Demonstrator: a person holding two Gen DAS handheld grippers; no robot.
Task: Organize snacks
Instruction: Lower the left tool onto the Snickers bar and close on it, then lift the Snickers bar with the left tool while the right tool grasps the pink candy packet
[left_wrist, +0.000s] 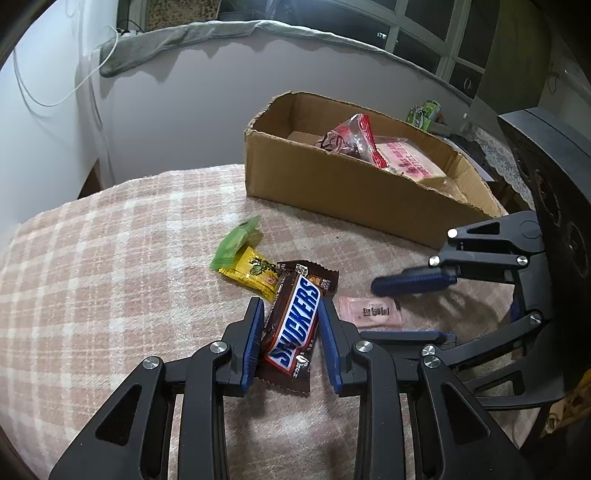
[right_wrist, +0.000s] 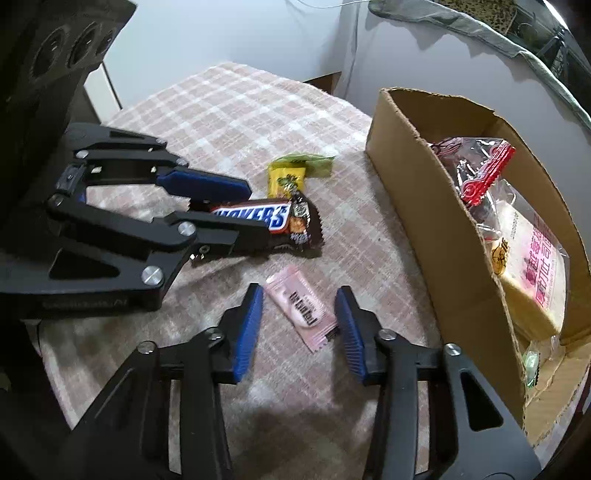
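Pink-and-cream checked cloth (left_wrist: 110, 258) is covering the surface, running wide and bare off to the left, while its near-left edge is curving away toward a white wall (left_wrist: 48, 147). At the back right a cardboard box (left_wrist: 332, 192) is sitting with ragged, torn top edges, already holding a clear bag with a red clip (right_wrist: 487, 173) and a pink-printed packet (right_wrist: 532, 280) carrying red characters too small to read. Out on the cloth, the left gripper (left_wrist: 291, 332) is straddling a Snickers bar (left_wrist: 295, 325), blue pads lying close along both sides, and whether they are pressing the wrapper cannot be told; the white "SNICKERS" lettering on blue is reading clearly. Just beyond it a yellow candy (left_wrist: 255, 275) and a green sachet (left_wrist: 234, 247) are overlapping each other. The right gripper (right_wrist: 301, 332) is hovering with fingers spread wide either side of a pink sachet (right_wrist: 303, 314), touching neither edge; its dark print is blurred. Open cloth is lying between the snacks and the box wall.
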